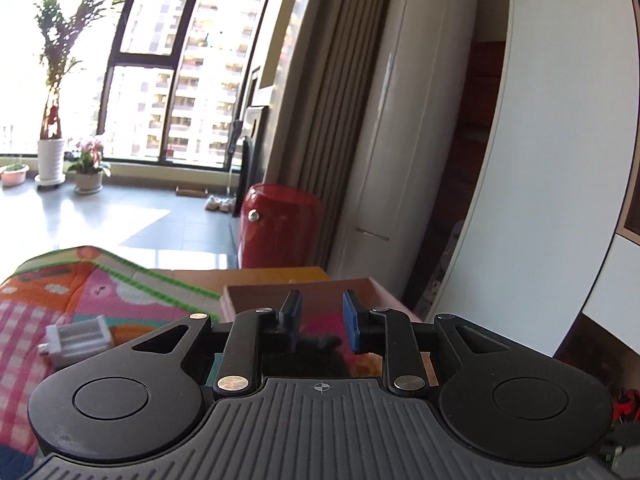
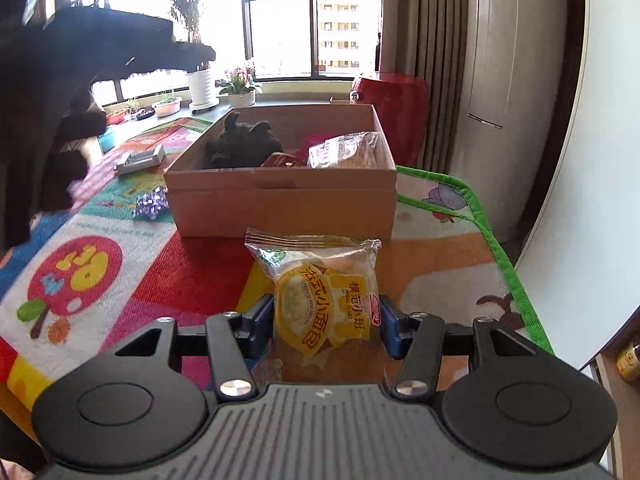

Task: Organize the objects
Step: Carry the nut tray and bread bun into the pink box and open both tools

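The right tool (image 2: 327,326) grips a bread packet (image 2: 320,300) just before the cardboard box (image 2: 280,200). The left tool (image 1: 322,318), narrowed and empty, hovers over the box's far rim, well clear of the desk (image 2: 460,248) edge.

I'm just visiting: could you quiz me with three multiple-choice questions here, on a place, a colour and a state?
1. Where is the dark plush toy? A on the mat; B in the cardboard box; C on the windowsill.
2. What colour is the bow beside the box? A purple; B gold; C white.
3. The right gripper's jaws are: A empty; B gripping the bow; C closed on the bread packet.
Answers: B, it sits inside the box walls; A, its loops are purple; C, both pads press the packet's sides.
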### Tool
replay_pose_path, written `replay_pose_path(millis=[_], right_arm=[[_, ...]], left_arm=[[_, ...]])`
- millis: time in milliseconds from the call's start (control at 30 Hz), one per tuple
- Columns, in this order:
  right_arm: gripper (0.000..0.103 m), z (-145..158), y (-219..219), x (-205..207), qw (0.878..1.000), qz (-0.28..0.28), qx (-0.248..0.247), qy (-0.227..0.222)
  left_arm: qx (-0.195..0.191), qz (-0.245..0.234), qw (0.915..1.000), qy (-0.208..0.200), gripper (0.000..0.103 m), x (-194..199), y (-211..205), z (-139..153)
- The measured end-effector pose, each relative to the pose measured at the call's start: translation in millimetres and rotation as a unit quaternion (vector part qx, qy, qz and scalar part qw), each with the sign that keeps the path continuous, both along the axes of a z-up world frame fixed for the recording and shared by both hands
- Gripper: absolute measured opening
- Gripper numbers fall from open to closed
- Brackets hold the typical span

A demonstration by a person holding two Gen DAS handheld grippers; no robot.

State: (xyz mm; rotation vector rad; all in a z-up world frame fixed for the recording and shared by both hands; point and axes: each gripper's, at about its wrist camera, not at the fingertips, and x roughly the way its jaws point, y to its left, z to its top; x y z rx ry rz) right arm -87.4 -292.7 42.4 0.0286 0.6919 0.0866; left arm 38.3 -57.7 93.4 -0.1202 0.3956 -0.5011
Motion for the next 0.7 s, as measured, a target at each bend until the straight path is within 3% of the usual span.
replay_pose_path(millis=[167,333,433,500,700], right_arm=[[0.053,63,-1,36,0.999,0.013,0.0,-0.052],[0.053,112,21,115,0.995,0.024,-0.011,-0.093],[0.061,106,40,163,0.996,0.026,-0.043,-0.067],[0.069,94,46,173,0.998,0.011,-0.049,-0.048],[0.083,63,47,123,0.996,0.056,-0.046,-0.056]], left_arm=[[-0.001,0.006,0.9983,0.058,0.025,-35,52,-25],[0.028,0.018,0.9938,0.106,0.025,-45,79,-47],[0.047,0.037,0.9911,0.119,0.025,-41,87,-59],[0.046,0.049,0.9899,0.125,0.025,-36,95,-64],[0.037,0.048,0.9893,0.133,0.025,-9,95,-67]])
